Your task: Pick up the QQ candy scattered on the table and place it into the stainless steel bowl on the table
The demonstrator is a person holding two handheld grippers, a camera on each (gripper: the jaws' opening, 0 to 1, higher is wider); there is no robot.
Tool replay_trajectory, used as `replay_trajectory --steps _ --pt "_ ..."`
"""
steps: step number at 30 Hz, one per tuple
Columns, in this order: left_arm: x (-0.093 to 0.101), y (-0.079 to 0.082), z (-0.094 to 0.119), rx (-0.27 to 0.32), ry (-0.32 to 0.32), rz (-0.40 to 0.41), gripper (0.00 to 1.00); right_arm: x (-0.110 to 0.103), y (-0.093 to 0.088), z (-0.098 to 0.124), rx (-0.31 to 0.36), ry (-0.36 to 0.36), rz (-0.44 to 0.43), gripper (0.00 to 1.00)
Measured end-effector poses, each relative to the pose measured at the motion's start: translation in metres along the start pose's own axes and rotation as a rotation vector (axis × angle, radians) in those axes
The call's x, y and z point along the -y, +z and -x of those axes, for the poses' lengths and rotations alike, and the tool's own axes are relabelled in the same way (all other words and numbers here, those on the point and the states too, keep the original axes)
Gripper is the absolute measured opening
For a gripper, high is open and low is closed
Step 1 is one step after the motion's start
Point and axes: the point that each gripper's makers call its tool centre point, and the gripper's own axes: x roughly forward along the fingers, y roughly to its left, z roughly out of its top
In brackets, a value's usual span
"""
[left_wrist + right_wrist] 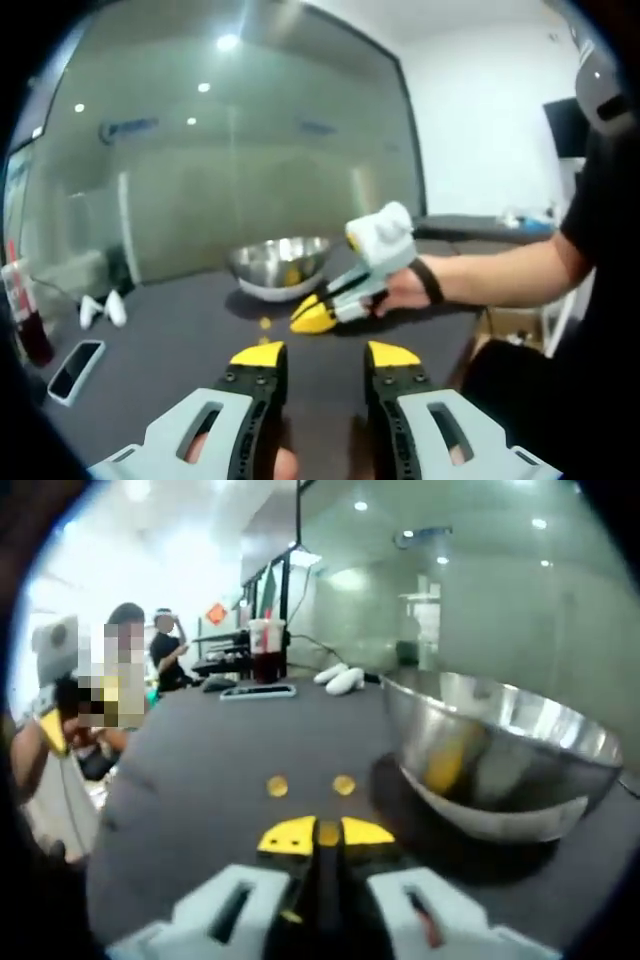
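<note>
- Candy pickup is the step in hand: the right gripper (pixel 327 833) sits low on the dark table (pixel 190 780), its yellow tips pinched on a small yellow QQ candy (pixel 328 832).
- Two more loose candies (pixel 277 786) lie just ahead of those tips, near the stainless steel bowl (pixel 500 755), which already shows yellow inside.
- Left gripper (pixel 325 356) hangs above the table with its jaws apart and nothing between them.
- Judging from this, the next move calls for lifting the pinched sweet over the bowl's rim, just beside it, and letting go.
</note>
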Motion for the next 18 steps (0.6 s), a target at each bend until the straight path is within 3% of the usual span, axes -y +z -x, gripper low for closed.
replay_trajectory --steps 2,5,8,18 --pt "0.0 0.0 0.0 0.001 -0.001 0.001 0.32 -0.003 0.008 0.008 0.03 -0.01 0.015 0.09" --pt "-0.001 -0.003 -0.001 -0.008 0.004 0.003 0.32 0.007 0.02 0.026 0.075 -0.091 0.061 0.09" --pt "0.003 -0.002 -0.002 -0.006 -0.006 -0.007 0.32 0.011 0.045 0.051 0.198 -0.142 0.058 0.09" --pt "0.005 -0.008 -0.003 -0.016 -0.013 -0.002 0.32 0.055 0.04 0.094 0.255 -0.291 -0.119 0.09"
